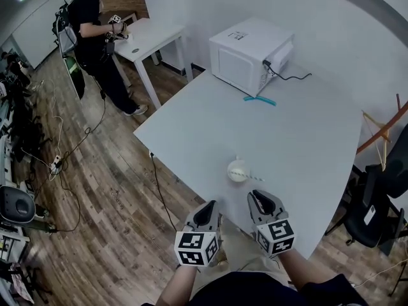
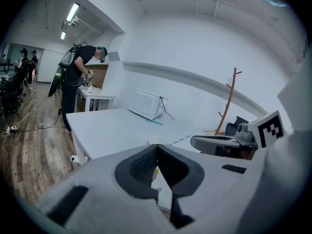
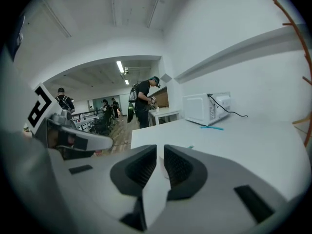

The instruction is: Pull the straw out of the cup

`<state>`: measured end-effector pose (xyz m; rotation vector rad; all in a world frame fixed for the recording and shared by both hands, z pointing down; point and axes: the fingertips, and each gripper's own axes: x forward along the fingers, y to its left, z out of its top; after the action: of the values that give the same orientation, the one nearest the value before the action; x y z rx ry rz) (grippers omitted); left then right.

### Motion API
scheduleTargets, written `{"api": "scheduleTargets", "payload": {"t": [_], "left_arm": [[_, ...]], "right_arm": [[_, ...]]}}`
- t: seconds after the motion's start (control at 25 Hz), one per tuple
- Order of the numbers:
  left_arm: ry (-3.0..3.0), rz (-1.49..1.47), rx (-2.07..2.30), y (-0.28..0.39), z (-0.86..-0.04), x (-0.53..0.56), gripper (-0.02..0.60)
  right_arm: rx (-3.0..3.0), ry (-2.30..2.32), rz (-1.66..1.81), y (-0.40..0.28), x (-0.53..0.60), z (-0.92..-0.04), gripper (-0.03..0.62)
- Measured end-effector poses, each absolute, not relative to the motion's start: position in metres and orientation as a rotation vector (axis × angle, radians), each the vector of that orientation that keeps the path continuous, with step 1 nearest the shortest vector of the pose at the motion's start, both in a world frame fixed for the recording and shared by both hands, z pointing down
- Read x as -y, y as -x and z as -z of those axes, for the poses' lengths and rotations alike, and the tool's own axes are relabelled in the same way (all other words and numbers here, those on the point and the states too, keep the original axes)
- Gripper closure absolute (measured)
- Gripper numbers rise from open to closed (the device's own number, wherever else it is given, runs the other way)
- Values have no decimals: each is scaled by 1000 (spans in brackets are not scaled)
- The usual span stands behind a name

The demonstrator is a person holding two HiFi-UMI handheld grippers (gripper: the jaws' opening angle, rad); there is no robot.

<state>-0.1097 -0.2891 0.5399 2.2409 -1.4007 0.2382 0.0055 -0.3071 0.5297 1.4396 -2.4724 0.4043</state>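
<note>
Two tools held side by side, low at the near edge of the worktop (image 1: 287, 126), forearms close, both pointing forward. Left tool (image 1: 210, 205) clenched, tips touching, empty. Right tool (image 1: 260, 198) barely parted, nothing in the slit. Cup (image 1: 237, 170) stands just ahead on the worktop, with the striped straw (image 1: 255, 178) in it, leaning right.

- The cup (image 1: 236, 170) is white and round. It stands upright on the white table (image 1: 299, 126), near the front edge of it.
- The straw (image 1: 255, 178) is thin and pale. It sits in the cup and leans out over the rim, to the right.
</note>
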Motion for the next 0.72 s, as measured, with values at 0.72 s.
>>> {"api": "scheduleTargets", "payload": {"t": [0.72], "left_arm": [[-2208, -273, 1394, 105, -559, 322, 563]], "right_arm": [[2372, -1478, -474, -27, 357, -573, 474]]}}
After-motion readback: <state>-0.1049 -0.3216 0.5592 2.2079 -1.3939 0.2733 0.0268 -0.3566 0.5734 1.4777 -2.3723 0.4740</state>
